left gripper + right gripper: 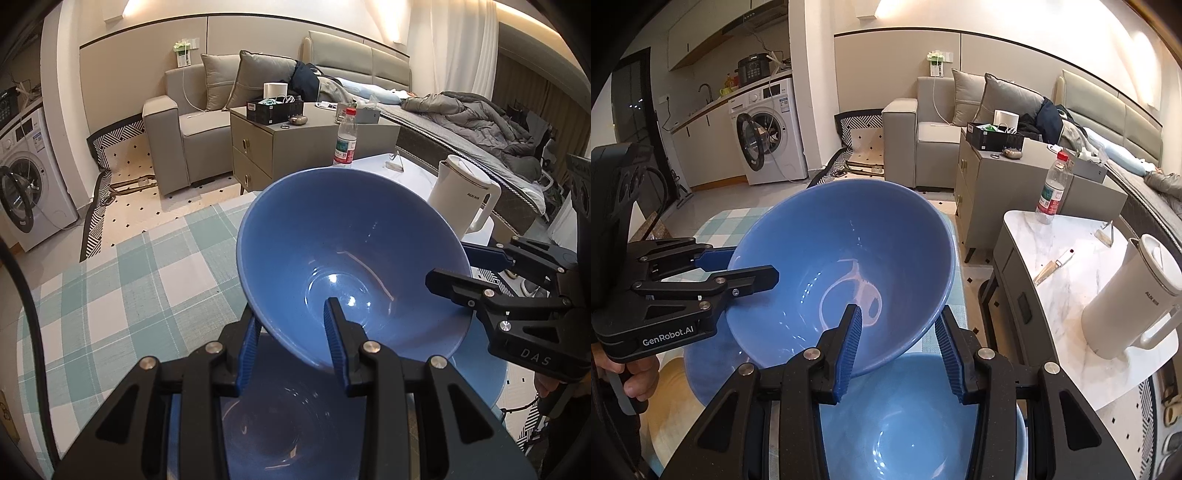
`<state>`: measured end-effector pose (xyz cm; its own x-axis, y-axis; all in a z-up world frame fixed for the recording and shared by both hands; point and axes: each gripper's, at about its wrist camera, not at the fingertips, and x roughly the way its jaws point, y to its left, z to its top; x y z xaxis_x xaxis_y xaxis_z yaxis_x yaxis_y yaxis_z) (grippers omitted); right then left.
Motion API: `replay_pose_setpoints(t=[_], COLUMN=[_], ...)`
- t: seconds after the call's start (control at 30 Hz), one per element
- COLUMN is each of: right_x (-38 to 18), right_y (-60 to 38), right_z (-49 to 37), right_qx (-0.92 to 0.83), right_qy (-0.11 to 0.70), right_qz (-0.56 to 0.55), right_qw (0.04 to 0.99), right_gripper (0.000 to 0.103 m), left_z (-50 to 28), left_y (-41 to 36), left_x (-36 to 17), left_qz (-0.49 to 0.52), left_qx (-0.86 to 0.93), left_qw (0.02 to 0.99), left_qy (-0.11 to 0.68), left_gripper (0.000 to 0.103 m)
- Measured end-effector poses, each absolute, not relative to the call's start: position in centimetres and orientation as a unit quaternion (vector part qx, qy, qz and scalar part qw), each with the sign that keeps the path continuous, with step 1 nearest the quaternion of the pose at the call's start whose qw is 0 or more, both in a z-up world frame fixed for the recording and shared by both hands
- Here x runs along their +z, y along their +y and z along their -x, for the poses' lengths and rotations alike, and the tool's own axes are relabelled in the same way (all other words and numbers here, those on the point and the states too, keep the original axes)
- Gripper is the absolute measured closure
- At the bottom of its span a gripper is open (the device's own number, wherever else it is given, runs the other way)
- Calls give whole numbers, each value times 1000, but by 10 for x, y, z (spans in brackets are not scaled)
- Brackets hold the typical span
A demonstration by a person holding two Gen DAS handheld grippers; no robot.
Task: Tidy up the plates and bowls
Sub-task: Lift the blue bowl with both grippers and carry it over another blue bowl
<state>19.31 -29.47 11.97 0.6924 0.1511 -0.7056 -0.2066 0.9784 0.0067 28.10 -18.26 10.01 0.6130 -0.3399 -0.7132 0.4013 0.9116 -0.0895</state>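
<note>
Checked green-and-white cloth [122, 280] spread over the surface, reaching under everything in the foreground. Marble-topped side surface [1067, 273] just beside it on the right, carrying a white kettle [1134, 299], a clear plastic bottle [1052, 184] with red cap, and a knife [1052, 266] lying flat.

Large blue bowl [351, 254] lifted and tilted, its opening facing both cameras, rim well above the cloth. Held from two sides at once. Left tongs [295, 350] clamped on the near rim of this bowl: one blue ribbed finger inside the bowl, the other outside under the wall. Right tongs [901, 350] clamped in the same way on the rim at the other side, one finger inside, one outside. In the left wrist view, right tongs seen also from the side at the right edge of the bowl; in the right wrist view, left tongs seen at the left edge, with bare fingers of the person around the handle below.

Second blue bowl [916, 424] standing upright directly below the lifted one, empty, partly hidden behind the black tong arms. Flat blue plate [701, 369] on the cloth beside and under this second bowl, only its edge visible; not possible to tell if the bowl rests on it.
</note>
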Motion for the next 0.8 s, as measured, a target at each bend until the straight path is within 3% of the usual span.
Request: replay_pose_setpoints(t=[0.8], right_x=[158], right_y=[-251], right_z=[-152], right_qx=[124], right_qy=[338], right_qz=[58], right_qw=[931], right_gripper=[60], left_z=[-247], left_y=[-140], left_x=[120], left_qz=[-9], left_qx=[-194], left_qw=[915], left_qy=[352], left_gripper=[70])
